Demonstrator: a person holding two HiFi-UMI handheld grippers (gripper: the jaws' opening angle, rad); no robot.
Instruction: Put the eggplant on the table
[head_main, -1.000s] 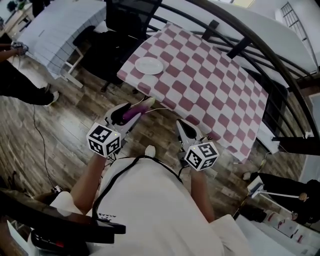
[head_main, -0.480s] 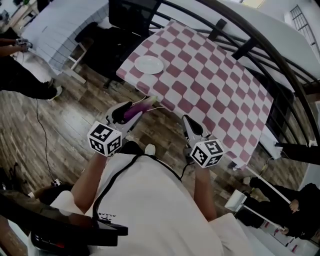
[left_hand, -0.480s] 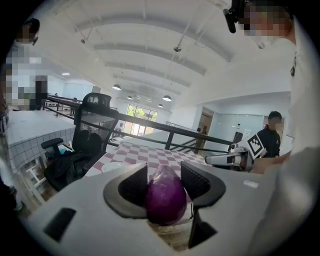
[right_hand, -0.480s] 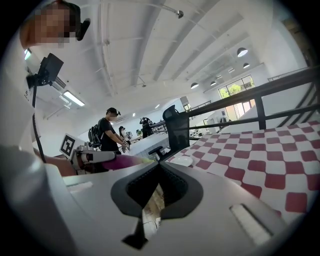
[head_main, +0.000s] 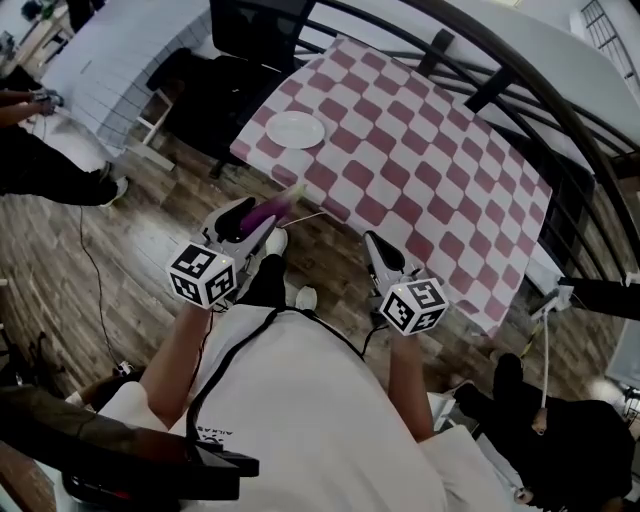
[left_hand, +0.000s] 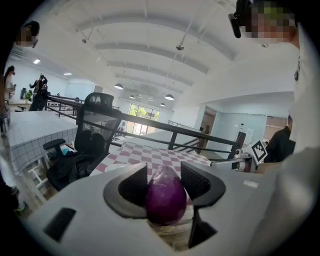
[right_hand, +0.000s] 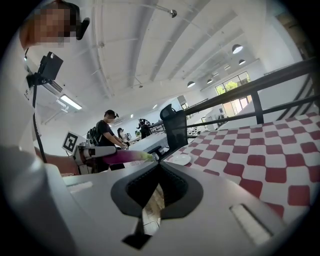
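Observation:
A purple eggplant (head_main: 268, 211) with a pale green stem end is clamped between the jaws of my left gripper (head_main: 250, 222), which is shut on it. In the left gripper view the eggplant (left_hand: 165, 197) fills the gap between the two dark pads. It hangs over the wooden floor, just short of the near edge of the table (head_main: 430, 150) with its red-and-white checked cloth. My right gripper (head_main: 376, 250) is shut and holds nothing; in its own view the jaws (right_hand: 160, 167) meet at the tip. That view also shows the eggplant (right_hand: 125, 156) off to the left.
A white plate (head_main: 297, 130) lies near the table's left corner. A black office chair (head_main: 250, 40) stands beyond it, and a dark metal railing (head_main: 500, 70) curves along the table's far side. People stand at the left (head_main: 40, 160) and lower right (head_main: 560, 440).
Both grippers have edged forward toward the table's near edge, the left one still holding the eggplant. The person at the lower right has shifted.

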